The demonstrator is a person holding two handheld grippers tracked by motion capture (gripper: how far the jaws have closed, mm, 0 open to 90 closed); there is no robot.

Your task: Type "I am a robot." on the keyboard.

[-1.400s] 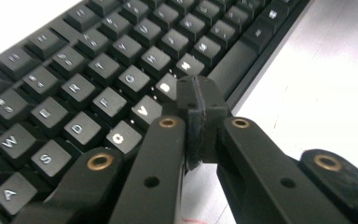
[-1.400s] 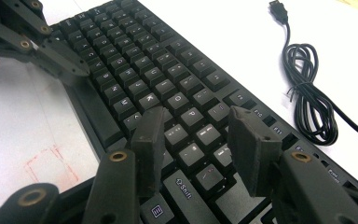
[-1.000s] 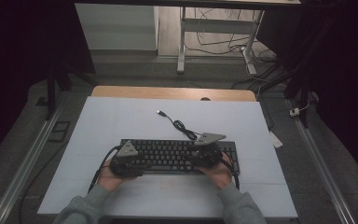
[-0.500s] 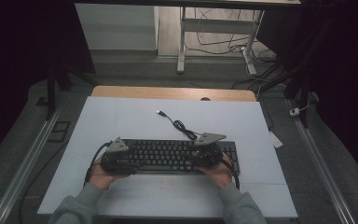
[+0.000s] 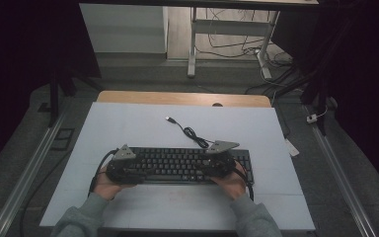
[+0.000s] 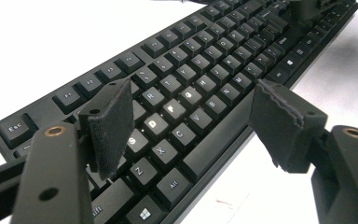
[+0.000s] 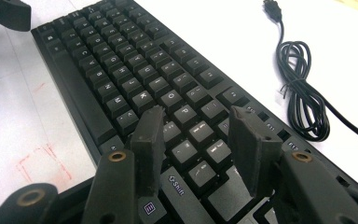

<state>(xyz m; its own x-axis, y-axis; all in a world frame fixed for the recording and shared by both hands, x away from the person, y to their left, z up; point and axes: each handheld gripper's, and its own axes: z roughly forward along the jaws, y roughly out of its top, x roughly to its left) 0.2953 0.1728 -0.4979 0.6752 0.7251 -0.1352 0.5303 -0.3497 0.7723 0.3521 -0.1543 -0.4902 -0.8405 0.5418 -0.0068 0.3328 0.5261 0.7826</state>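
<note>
Right now the black keyboard (image 5: 177, 165) lies flat on the white table sheet (image 5: 143, 128), toward the near edge, its long side running from nine to three o'clock, with both grippers parked over its ends. The left gripper (image 6: 191, 116) has just been opening its jaws; they stand wide, one pad over the keys near S and D and the other out past the front edge, pressing on nothing. The right gripper (image 7: 196, 140) also stands parted above the keys by the Shift row, with no pad clamped on the case as far as the gripper view shows. Judging from this, the main risk is a lopsided pickup: if one gripper closes on the keyboard's edge before the other, the board could pivot on the table or sag at the free end. A pad landing on keycaps rather than the frame could press keys or pop one off. The coiled cable (image 5: 192, 133), lying at about one o'clock from the keyboard's middle and ending in a USB plug (image 5: 169, 119) farther back, could drag or snag if the board is lifted or slid. Smooth plastic could also slip from a shallow bite.
</note>
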